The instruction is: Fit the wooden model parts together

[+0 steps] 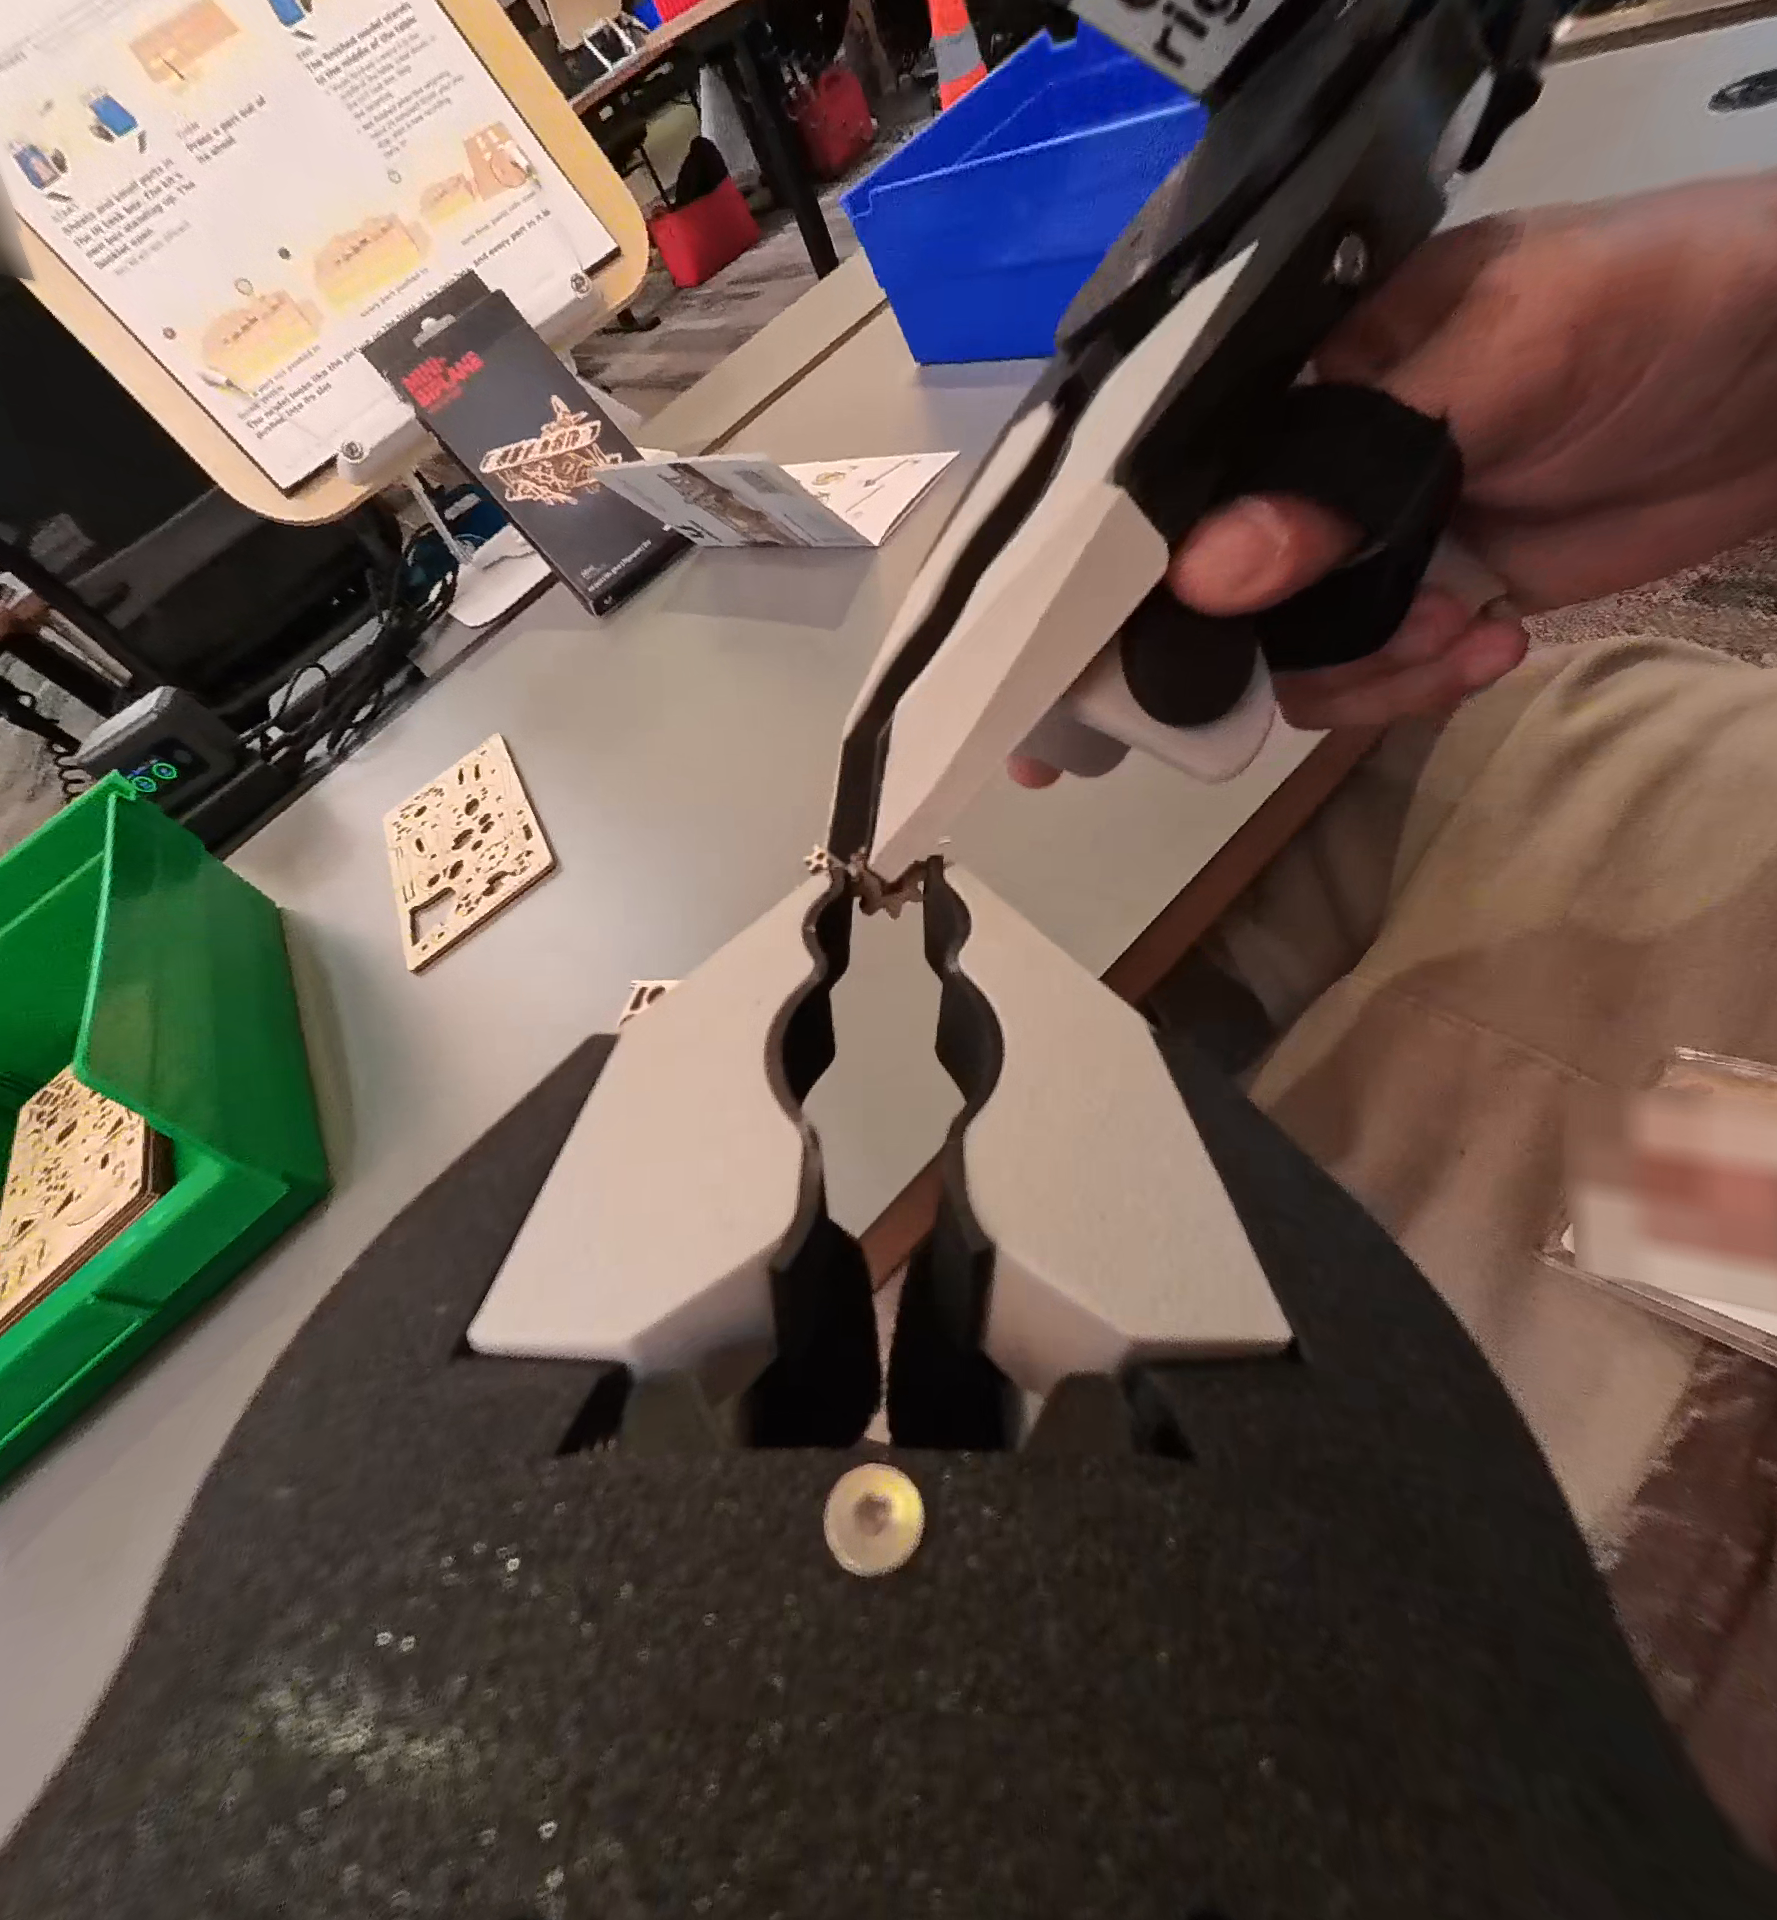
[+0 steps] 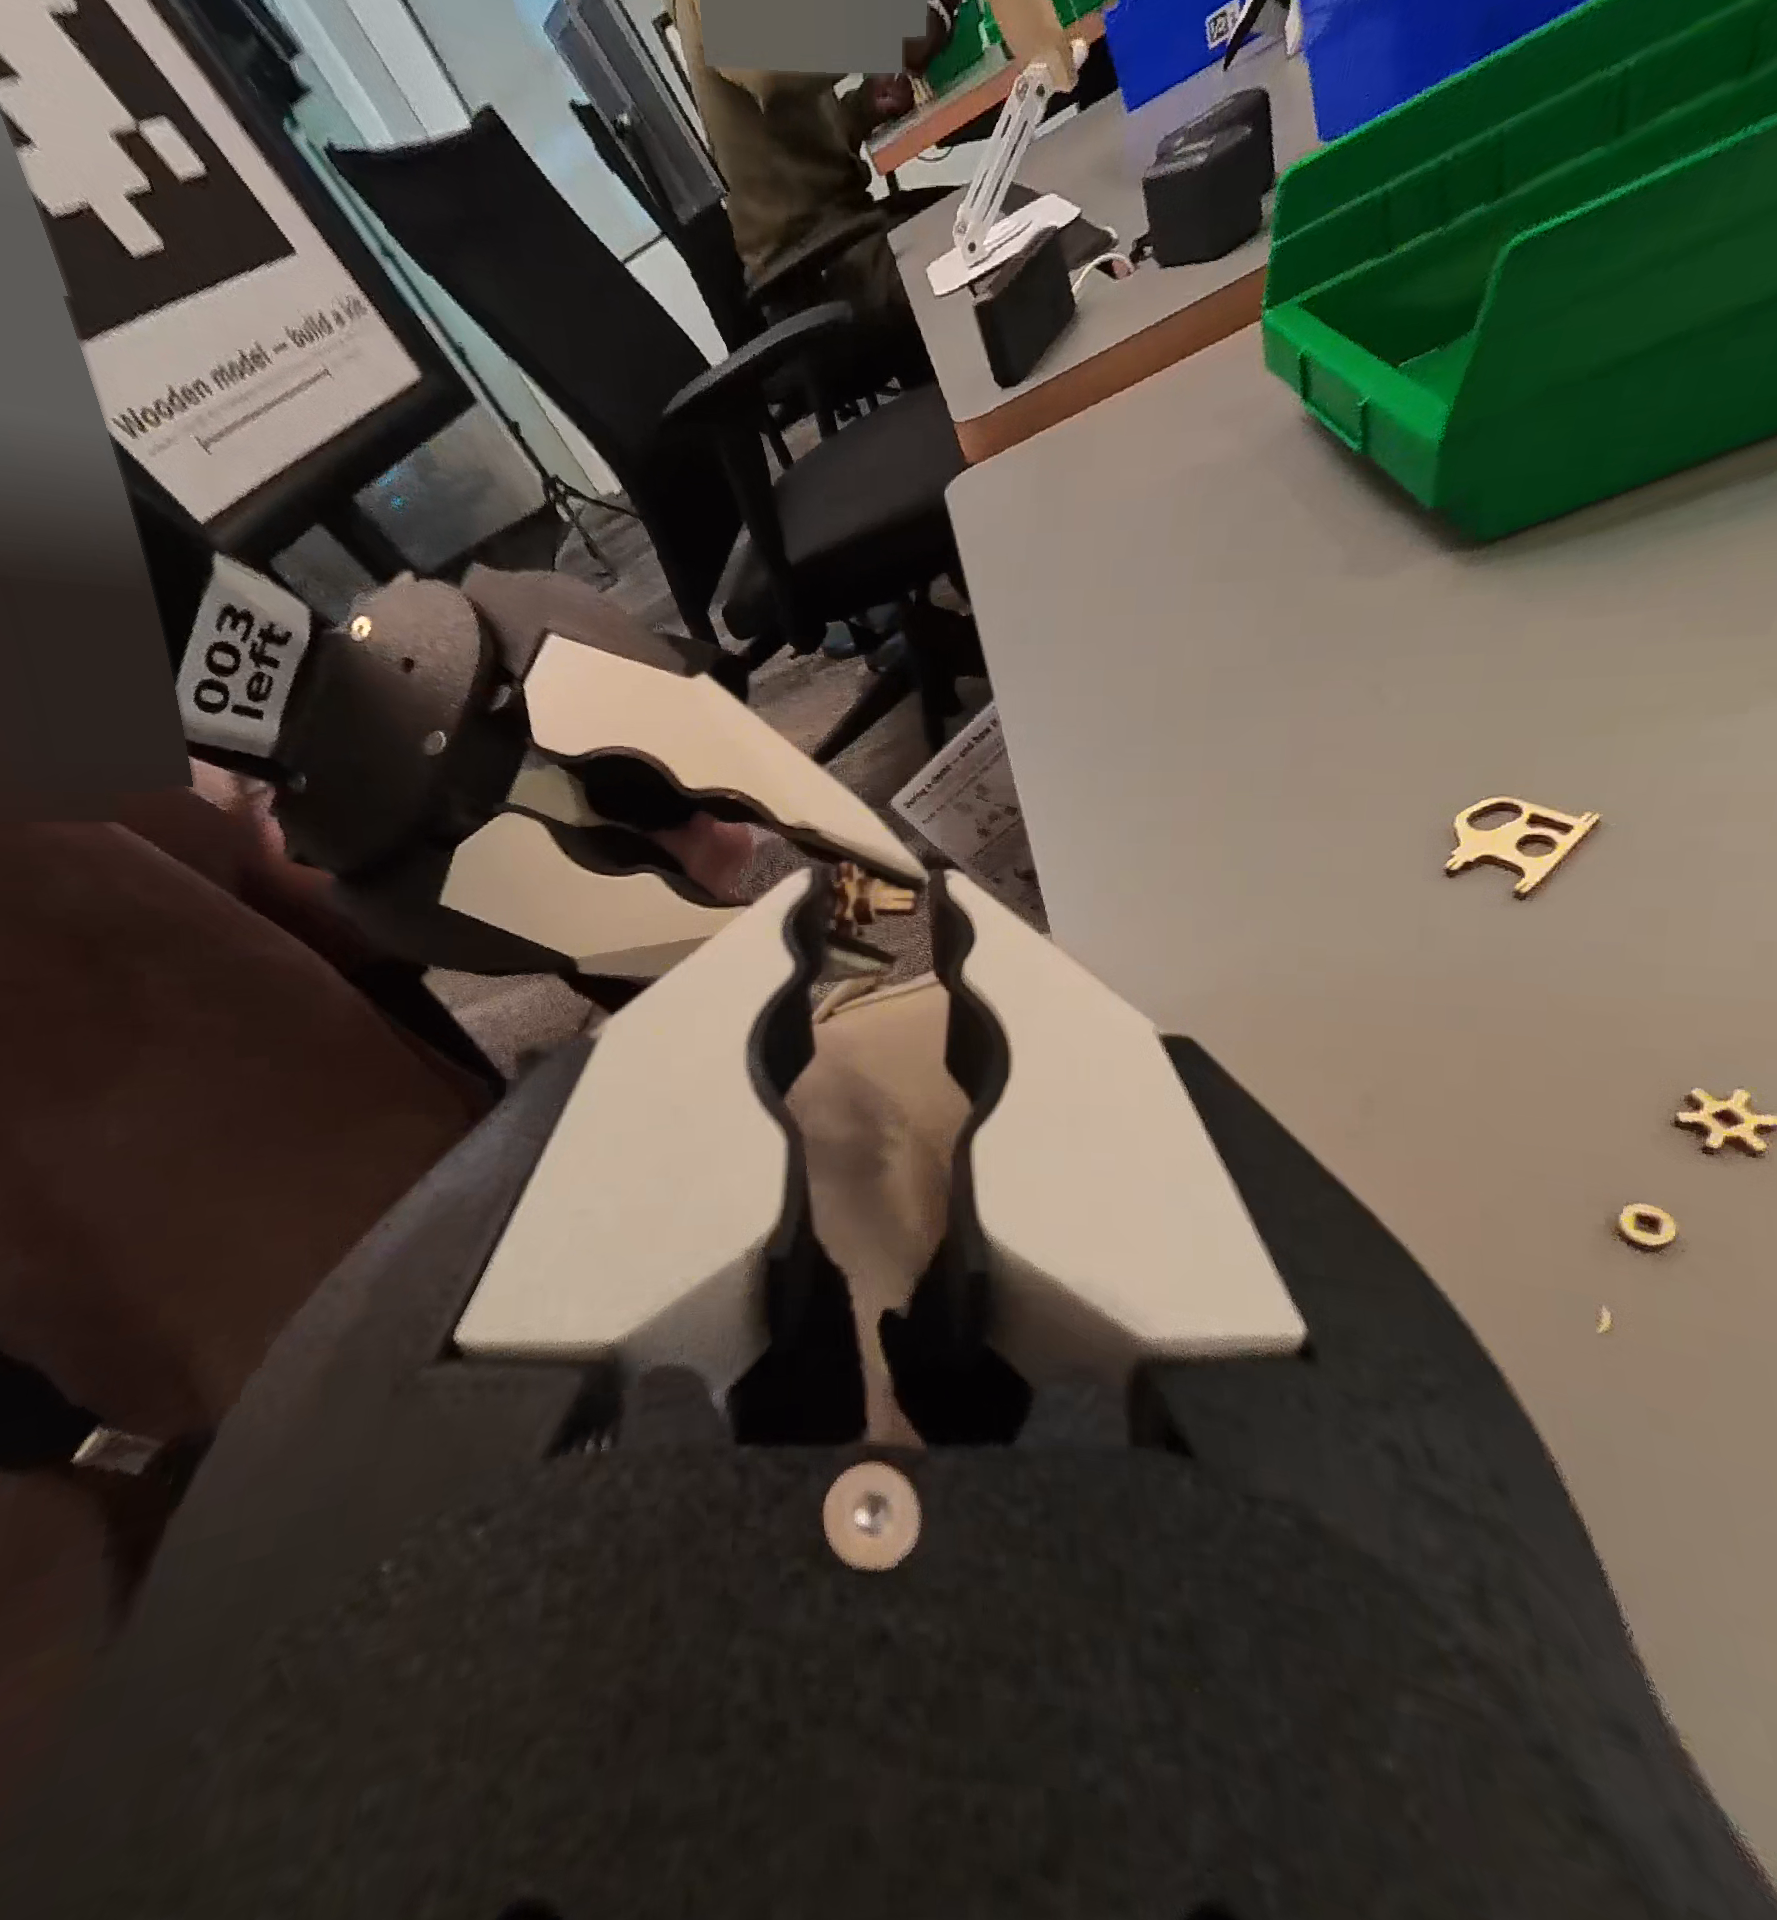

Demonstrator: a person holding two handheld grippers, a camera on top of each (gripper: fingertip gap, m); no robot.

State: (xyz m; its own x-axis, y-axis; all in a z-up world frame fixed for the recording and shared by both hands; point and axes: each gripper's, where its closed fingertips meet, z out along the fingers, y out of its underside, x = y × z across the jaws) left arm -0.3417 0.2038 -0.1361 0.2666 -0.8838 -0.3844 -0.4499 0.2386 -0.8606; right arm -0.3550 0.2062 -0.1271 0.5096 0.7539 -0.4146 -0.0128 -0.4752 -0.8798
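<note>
Grey table point(image 2: 1279, 727) off to my side; both claws meet tip-to-tip above its edge, left gripper point(image 1: 884, 883) and right gripper point(image 2: 868, 894) each pinched narrow on tiny wooden bits point(image 1: 879, 883).

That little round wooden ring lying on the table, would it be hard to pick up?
Probably. The ring lies flat and thin on the table, so it may skid. It looks light, and perhaps brittle.
</note>
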